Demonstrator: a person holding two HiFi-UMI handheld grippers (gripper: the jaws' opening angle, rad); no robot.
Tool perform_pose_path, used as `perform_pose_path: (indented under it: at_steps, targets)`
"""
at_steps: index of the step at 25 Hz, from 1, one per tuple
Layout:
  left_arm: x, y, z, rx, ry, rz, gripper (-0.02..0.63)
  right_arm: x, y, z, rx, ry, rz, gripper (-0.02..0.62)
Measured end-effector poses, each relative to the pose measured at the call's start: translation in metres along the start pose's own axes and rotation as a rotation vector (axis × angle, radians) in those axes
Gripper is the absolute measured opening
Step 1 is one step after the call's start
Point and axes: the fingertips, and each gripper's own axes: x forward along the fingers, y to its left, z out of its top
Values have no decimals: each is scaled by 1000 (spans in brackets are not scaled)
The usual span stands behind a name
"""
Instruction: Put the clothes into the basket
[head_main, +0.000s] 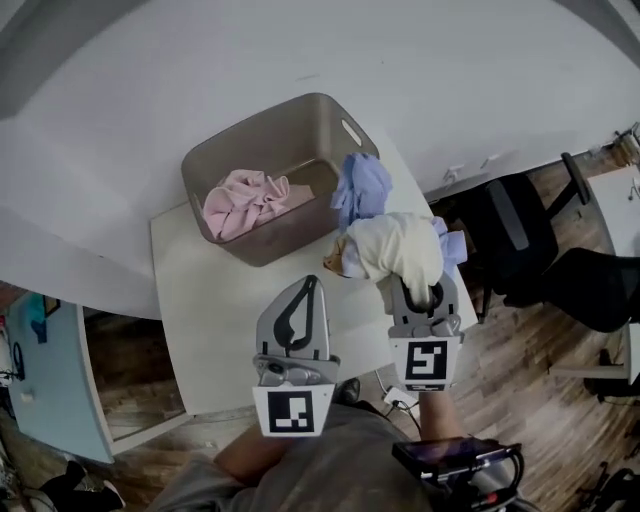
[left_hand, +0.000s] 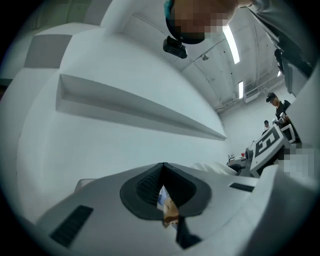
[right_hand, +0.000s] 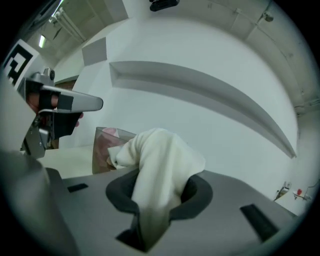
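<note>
Two garments are still outside the grey basket (head_main: 275, 245), which sits far and left on the white table (head_main: 220, 320) with a pink garment (head_main: 245, 200) already inside; nearer, the left gripper (head_main: 308, 290) has its jaws pressed together on nothing. To the right, a blue garment (head_main: 362, 185) slumps at the basket's right corner, and the right gripper (head_main: 420, 292) pinches one fold of a cream garment (head_main: 400, 250) bunched above its jaws. With so small a pinch, the cream cloth could slip free on the way over, or its loose end could snag the blue garment and drag it off the table.
</note>
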Motion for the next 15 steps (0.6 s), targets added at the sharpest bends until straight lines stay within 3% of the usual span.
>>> perform_pose_path:
  at_steps: [5,9,15]
  targets:
    - [-13,3,24,7,-46,31,8,-15,-10,47,-45,-100,-21,107]
    - [-17,7,34,-16,-77,49,8,-18,-10,52,-52,-106,-19,107]
    - [-5,28,40,11,-85,73,8,3,-9,72,-39,-137,6,108]
